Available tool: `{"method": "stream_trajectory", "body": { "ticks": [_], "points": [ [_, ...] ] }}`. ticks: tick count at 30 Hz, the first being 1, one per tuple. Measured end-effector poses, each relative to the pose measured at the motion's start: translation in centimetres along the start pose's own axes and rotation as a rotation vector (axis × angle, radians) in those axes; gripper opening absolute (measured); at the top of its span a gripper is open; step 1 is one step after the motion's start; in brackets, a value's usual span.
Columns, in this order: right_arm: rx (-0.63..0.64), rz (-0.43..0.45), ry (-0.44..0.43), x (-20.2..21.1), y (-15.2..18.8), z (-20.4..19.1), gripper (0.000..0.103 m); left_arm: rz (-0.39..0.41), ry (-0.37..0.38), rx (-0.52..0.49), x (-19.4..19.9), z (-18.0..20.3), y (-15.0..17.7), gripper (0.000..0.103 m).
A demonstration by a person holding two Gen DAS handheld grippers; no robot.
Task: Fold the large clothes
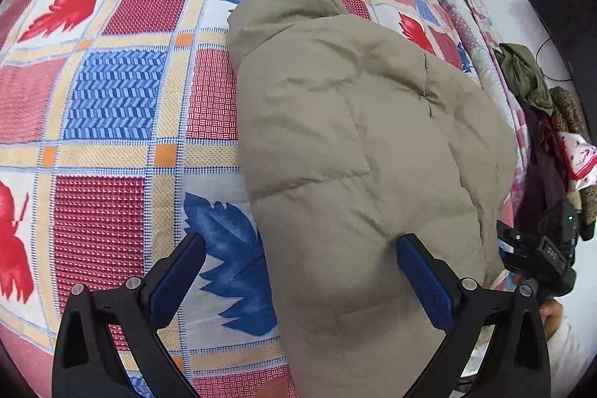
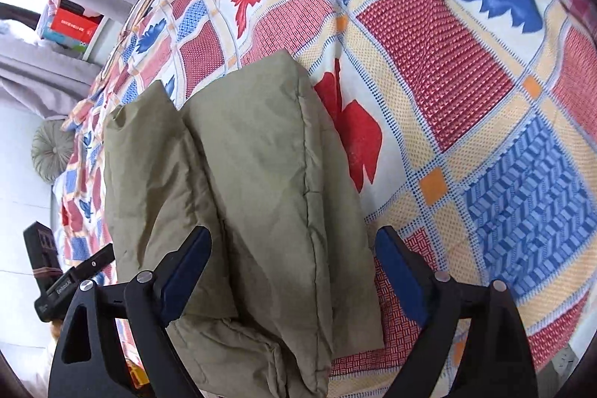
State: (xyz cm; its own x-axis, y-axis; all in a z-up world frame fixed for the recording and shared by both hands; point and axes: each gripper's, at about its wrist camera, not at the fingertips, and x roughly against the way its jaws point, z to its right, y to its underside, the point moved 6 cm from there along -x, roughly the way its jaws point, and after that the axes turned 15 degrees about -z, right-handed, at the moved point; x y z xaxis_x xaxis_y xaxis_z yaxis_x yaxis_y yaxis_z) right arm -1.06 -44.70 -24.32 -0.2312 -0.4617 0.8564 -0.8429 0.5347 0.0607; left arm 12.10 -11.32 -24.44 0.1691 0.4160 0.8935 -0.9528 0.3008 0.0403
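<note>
A khaki padded jacket (image 1: 358, 152) lies folded in a puffy bundle on a patchwork bedspread (image 1: 112, 92). My left gripper (image 1: 302, 248) is open and hovers over the jacket's near left edge, one finger over the bedspread, the other over the jacket. In the right wrist view the jacket (image 2: 257, 181) shows as folded layers with a stitched seam. My right gripper (image 2: 293, 248) is open, its jaws spread on both sides of the jacket's near end. Neither gripper holds anything.
The bedspread (image 2: 466, 81) covers the whole bed. A pile of clothes (image 1: 548, 122) and the other gripper (image 1: 537, 256) sit off the bed's right side. A round cushion (image 2: 52, 152), grey curtains and boxes (image 2: 71, 25) lie beyond the bed.
</note>
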Motion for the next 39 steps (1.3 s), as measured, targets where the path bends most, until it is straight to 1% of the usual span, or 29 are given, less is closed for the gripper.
{"method": "stream_trajectory", "body": {
  "ticks": [2, 5, 7, 9, 10, 11, 12, 13, 14, 15, 16, 17, 18, 20, 21, 23, 25, 27, 29, 32, 34, 35, 36, 37, 39],
  "points": [
    [-0.014, -0.016, -0.04, -0.7, -0.5, 0.5, 0.091, -0.022, 0.038, 0.029, -0.5, -0.6, -0.2, 0.103],
    [-0.061, -0.065, -0.109, -2.2, -1.1, 1.3, 0.092, -0.041, 0.098, 0.061, -1.2, -1.0, -0.6, 0.103],
    [-0.091, -0.082, -0.151, -3.1, -1.4, 1.7, 0.092, -0.038, 0.115, 0.067, -1.3, -1.1, -0.9, 0.103],
    [-0.097, -0.091, -0.179, -3.8, -1.6, 1.8, 0.092, -0.046, 0.152, 0.066, -1.6, -1.0, -1.1, 0.103],
    [-0.096, -0.098, -0.2, -4.1, -1.8, 1.7, 0.092, -0.057, 0.188, 0.065, -1.8, -0.9, -1.2, 0.103],
    [-0.098, -0.101, -0.231, -4.4, -2.0, 1.6, 0.092, -0.077, 0.244, 0.061, -2.2, -0.6, -1.2, 0.103],
    [-0.101, -0.103, -0.273, -4.6, -2.1, 1.4, 0.092, -0.093, 0.29, 0.056, -2.4, -0.3, -1.3, 0.103],
    [-0.105, -0.103, -0.337, -4.6, -2.4, 1.1, 0.092, -0.108, 0.326, 0.049, -2.7, 0.0, -1.3, 0.103],
    [-0.104, -0.1, -0.388, -4.6, -2.5, 0.7, 0.092, -0.116, 0.339, 0.036, -2.9, 0.3, -1.4, 0.103],
    [-0.096, -0.093, -0.444, -4.3, -2.7, 0.3, 0.094, -0.118, 0.326, 0.024, -3.2, 0.5, -1.4, 0.103],
    [-0.081, -0.086, -0.484, -4.0, -2.9, -0.2, 0.101, -0.117, 0.308, 0.011, -3.4, 0.7, -1.6, 0.103],
    [-0.063, -0.076, -0.507, -3.8, -3.2, -0.7, 0.103, -0.116, 0.299, 0.002, -3.7, 0.9, -1.8, 0.103],
    [-0.033, -0.084, -0.496, -3.7, -3.4, -1.3, 0.103, -0.116, 0.296, 0.001, -3.9, 1.0, -2.0, 0.103],
    [0.035, -0.116, -0.407, -4.1, -3.8, -2.4, 0.103, -0.113, 0.295, 0.005, -4.4, 0.8, -2.6, 0.103],
    [0.079, -0.132, -0.346, -4.5, -4.0, -3.0, 0.103, -0.112, 0.294, 0.004, -4.6, 0.9, -2.8, 0.103],
    [0.148, -0.161, -0.263, -5.3, -4.3, -4.0, 0.103, -0.12, 0.299, -0.003, -5.3, 1.0, -3.2, 0.103],
    [0.196, -0.193, -0.191, -6.3, -4.8, -4.8, 0.103, -0.134, 0.317, -0.001, -6.0, 1.3, -3.5, 0.103],
    [0.208, -0.213, -0.143, -7.3, -5.5, -5.0, 0.103, -0.147, 0.343, 0.011, -6.8, 1.7, -3.9, 0.103],
    [0.186, -0.235, -0.146, -8.5, -6.2, -4.8, 0.103, -0.148, 0.343, 0.025, -7.3, 2.3, -4.1, 0.103],
    [0.126, -0.258, -0.192, -9.7, -6.6, -4.3, 0.103, -0.124, 0.281, 0.008, -7.2, 3.7, -4.1, 0.103],
    [0.101, -0.251, -0.205, -9.8, -6.5, -4.2, 0.103, -0.087, 0.235, -0.019, -6.4, 4.5, -3.8, 0.093],
    [0.092, -0.25, -0.208, -9.8, -6.4, -4.1, 0.103, -0.069, 0.217, -0.033, -6.0, 5.0, -3.7, 0.089],
    [0.082, -0.252, -0.215, -9.7, -6.2, -3.8, 0.101, -0.056, 0.205, -0.047, -5.4, 5.3, -3.5, 0.083],
    [0.076, -0.255, -0.224, -9.8, -6.0, -4.0, 0.098, -0.046, 0.201, -0.059, -5.0, 5.5, -3.4, 0.078],
    [0.062, -0.256, -0.259, -9.5, -5.6, -4.4, 0.076, -0.027, 0.214, -0.078, -3.9, 5.8, -3.2, 0.073]
  ]
}}
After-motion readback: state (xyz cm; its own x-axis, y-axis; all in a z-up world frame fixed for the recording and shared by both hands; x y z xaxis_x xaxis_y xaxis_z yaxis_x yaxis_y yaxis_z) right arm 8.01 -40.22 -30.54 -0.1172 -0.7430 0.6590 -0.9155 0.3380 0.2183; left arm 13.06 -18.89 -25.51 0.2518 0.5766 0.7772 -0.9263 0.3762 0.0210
